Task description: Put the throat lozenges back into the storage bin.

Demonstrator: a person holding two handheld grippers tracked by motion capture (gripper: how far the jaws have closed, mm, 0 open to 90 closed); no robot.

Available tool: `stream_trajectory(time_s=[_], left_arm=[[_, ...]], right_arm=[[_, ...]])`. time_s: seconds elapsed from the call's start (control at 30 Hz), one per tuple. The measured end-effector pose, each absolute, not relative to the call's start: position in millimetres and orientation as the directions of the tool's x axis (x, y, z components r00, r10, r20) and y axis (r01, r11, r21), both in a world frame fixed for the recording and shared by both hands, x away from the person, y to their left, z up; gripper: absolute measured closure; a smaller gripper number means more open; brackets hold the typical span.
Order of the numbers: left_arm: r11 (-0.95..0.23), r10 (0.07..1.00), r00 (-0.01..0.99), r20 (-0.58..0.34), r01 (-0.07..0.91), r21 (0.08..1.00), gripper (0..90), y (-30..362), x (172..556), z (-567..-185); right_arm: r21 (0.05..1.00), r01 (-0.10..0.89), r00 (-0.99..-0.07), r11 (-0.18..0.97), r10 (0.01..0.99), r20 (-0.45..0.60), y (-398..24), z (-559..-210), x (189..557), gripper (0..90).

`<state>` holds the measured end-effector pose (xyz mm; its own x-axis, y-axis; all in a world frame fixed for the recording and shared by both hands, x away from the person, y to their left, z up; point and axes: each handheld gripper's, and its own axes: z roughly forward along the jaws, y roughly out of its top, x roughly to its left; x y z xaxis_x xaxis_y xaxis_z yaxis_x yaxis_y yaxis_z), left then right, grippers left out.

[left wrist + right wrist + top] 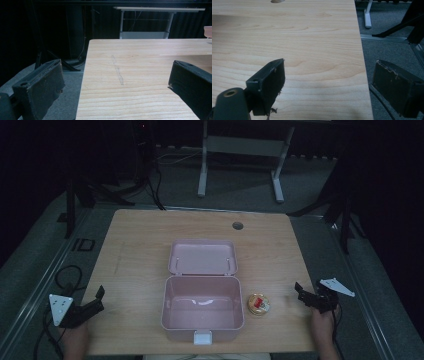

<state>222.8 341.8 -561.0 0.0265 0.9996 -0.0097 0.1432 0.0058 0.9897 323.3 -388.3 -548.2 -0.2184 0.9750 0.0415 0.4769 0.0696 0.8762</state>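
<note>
High view: wooden table (dim room), pink box lid-open; left gripper, right gripper agape, empty.

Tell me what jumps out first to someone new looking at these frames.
The open pink box at the table's near middle, lid laid back and nothing visible inside. Just right of it sits a small round yellow tin with a red label. The left gripper and right gripper sit at the table's left and right edges, jaws apart, holding nothing.
</note>
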Motion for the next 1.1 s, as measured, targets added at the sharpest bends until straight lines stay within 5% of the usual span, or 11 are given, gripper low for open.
stream_trajectory(time_s=[0.4, 0.73, 1.1], left_arm=[[-0.001, 1.000, 0.031, -0.004, 0.143, 0.990, 0.4, 342, 223, -561], [-0.003, 0.999, 0.038, -0.002, 0.144, 0.990, 0.4, 342, 223, -561], [0.000, 0.999, 0.038, -0.005, 0.144, 0.990, 0.4, 343, 223, -561]], right_arm=[[0.808, 0.564, -0.279, 0.169, 0.960, -0.006, -384, -545, 330, 12.9], [0.613, 0.737, -0.375, 0.284, 0.927, 0.021, -379, -527, 339, 11.9], [0.455, 0.800, -0.446, 0.391, 0.895, 0.016, -374, -511, 335, 10.9]])
